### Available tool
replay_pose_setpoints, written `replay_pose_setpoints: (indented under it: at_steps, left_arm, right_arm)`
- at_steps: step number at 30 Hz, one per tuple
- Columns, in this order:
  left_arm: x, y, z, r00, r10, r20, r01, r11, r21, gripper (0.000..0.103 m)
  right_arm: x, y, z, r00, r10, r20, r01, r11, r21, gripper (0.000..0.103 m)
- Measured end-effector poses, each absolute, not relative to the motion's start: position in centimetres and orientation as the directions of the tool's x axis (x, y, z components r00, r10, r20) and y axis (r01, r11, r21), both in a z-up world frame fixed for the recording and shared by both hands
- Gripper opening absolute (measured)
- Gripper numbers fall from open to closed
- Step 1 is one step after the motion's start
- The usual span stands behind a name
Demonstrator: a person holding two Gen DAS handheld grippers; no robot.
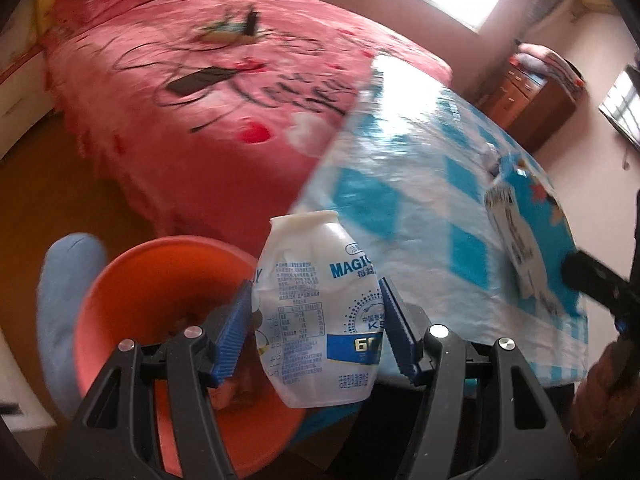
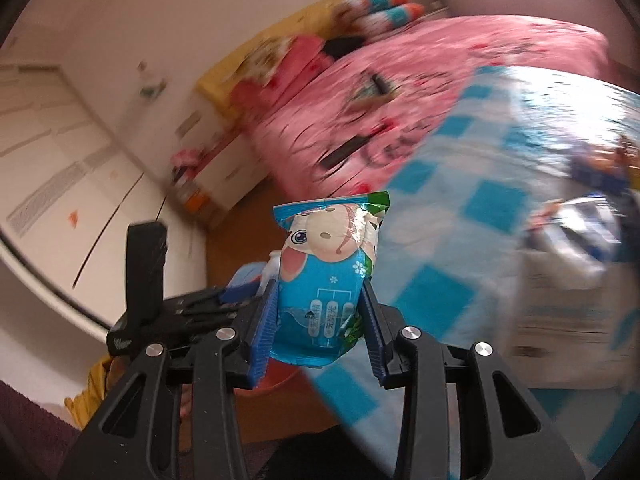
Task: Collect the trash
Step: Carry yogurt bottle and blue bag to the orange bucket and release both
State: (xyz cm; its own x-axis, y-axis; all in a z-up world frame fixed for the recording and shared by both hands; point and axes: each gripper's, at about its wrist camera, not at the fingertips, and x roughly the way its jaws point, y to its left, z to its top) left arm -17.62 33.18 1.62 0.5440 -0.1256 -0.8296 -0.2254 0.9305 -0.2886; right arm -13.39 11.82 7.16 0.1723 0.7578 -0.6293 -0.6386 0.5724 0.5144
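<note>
Beside the pink bed point(image 1: 208, 92), my left gripper point(image 1: 316, 312) clamps a crushed white bottle point(image 1: 316, 320) reading "MAGIC", above the orange bin point(image 1: 132, 280). My right gripper point(image 2: 320, 312) pinches a blue wrapper point(image 2: 324, 280), its Chinese print unreadable, by the checkered table point(image 2: 480, 240).

I count one crushed white drink bottle point(image 1: 320, 312), one blue snack wrapper point(image 2: 326, 284), one orange bin point(image 1: 160, 280), one carton point(image 1: 520, 236).

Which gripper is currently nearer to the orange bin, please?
Left. The left gripper, shut on the white bottle, hangs just over the orange bin; the right gripper, holding a blue wrapper, sits beyond it.
</note>
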Motion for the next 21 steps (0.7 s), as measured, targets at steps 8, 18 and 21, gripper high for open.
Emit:
replay_pose_setpoints:
  at_steps: [8,18,21]
  left_arm:
    - [-20.5,38.2,-0.8,0.512,-0.054,-0.857,-0.36,0.893,-0.271,0.063]
    - [-22.6,41.9,-4.4,0.435,0.017,-0.9,-0.483,0.848,-0.217,0.065]
    - [-22.9,42.9,-5.3,0.409,0.029,-0.912,-0.52,0.829,-0.207,0.074]
  right_arm:
    - [-16.8,19.2,5.7,0.022,0.736,-0.677,-0.729,0.475,0.492,0.041]
    - [-19.3,24.1,3.0,-0.045,0.674,-0.737,-0.778,0.439,0.449,0.051]
    - [-19.3,23.6,3.0,-0.035,0.69,-0.723,-0.769,0.443,0.46,0.07]
